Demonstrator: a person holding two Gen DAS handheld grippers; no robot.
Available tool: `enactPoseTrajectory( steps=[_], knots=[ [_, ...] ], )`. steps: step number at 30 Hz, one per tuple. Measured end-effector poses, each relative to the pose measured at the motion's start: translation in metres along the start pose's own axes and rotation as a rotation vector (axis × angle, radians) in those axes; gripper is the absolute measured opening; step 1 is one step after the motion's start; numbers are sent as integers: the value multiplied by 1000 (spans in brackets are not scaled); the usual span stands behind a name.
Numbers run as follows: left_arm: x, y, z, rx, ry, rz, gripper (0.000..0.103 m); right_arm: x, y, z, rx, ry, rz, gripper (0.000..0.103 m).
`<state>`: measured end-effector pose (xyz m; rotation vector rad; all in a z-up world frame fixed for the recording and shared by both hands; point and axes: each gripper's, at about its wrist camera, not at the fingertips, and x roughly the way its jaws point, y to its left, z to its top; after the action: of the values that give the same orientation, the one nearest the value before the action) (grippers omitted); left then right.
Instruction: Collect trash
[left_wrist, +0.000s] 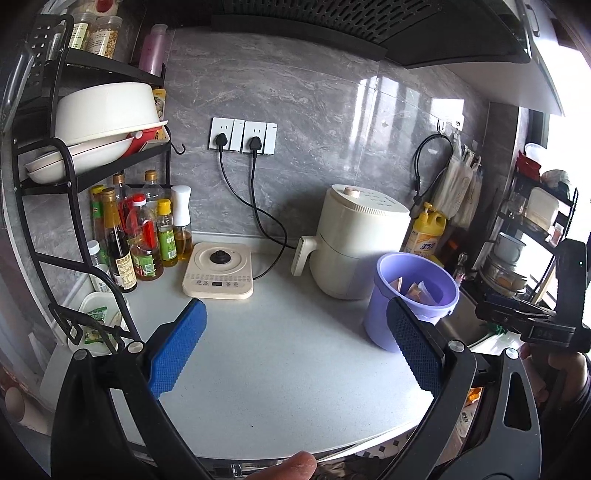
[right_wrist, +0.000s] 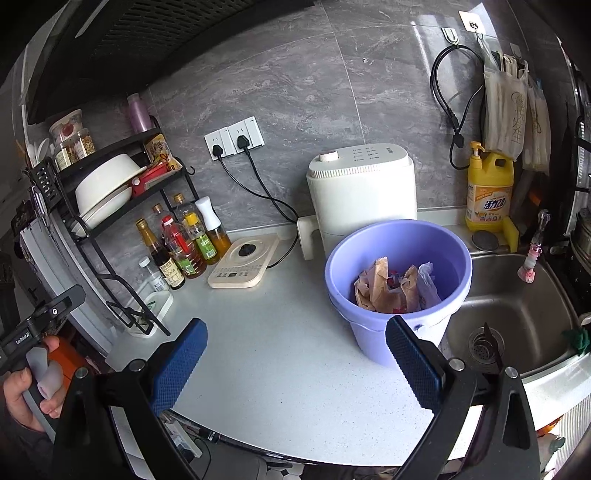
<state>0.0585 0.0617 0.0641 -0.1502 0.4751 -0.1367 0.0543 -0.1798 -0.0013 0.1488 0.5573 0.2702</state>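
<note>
Trash in the bin, both claws empty over a bare counter.

Left wrist view: the left gripper (left_wrist: 295, 347) hangs wide open above the pale speckled stone countertop (left_wrist: 280, 362), holding nothing; the round lilac plastic bin (left_wrist: 413, 295) stands near its right finger, crumpled wrappers showing inside, beside the cream air fryer (left_wrist: 358, 240). Right wrist view: the right gripper (right_wrist: 295, 354) is spread just as wide and empty, with the bin just ahead of its right finger, next to the steel sink (right_wrist: 517, 306); the crumpled brown and white wrappers (right_wrist: 399, 286) lie inside it. No loose trash shows on the counter, so collecting looks about finished; the next move probably calls for a last scan or drawing back.
</note>
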Motion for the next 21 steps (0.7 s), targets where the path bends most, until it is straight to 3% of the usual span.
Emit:
enactPoseTrajectory(
  steps=[21],
  knots=[
    [-26, 0, -4, 29, -9, 7, 97, -26, 28, -11, -25, -29, 12, 95]
  ],
)
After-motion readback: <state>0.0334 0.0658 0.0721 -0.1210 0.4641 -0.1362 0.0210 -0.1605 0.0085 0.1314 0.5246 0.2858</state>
